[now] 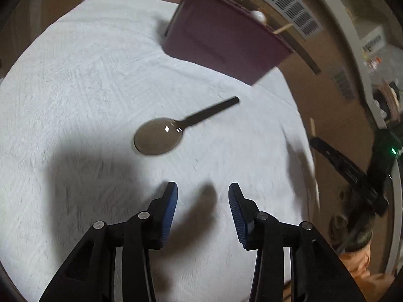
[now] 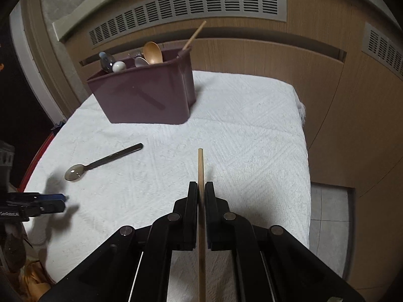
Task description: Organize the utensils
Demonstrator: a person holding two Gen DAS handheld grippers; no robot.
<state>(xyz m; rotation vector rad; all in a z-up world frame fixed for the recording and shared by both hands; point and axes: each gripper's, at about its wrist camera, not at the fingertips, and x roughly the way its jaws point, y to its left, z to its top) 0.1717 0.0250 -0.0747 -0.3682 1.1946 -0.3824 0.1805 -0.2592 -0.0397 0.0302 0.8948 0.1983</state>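
Observation:
A dark translucent spoon [image 1: 161, 136] lies on the white cloth [image 1: 75, 88], bowl toward me, handle pointing up right. My left gripper [image 1: 203, 193] hovers just short of the bowl, open, with nothing between its blue pads. From the right wrist view the same spoon [image 2: 100, 162] lies left of centre, and the left gripper [image 2: 60, 201] shows at the left edge. My right gripper [image 2: 201, 188] is shut on a wooden chopstick [image 2: 200, 166] that sticks out ahead of the fingertips, above the cloth. A maroon utensil caddy [image 2: 146, 95] stands at the back.
The caddy [image 1: 221, 40] holds a wooden spoon [image 2: 153, 52], metal spoons, a white-knobbed utensil [image 2: 119, 66] and another chopstick [image 2: 194, 35]. Wooden panelling with vent grilles [image 2: 189, 2] rises behind the table. The cloth's right edge [image 2: 302, 130] drops to a tiled floor.

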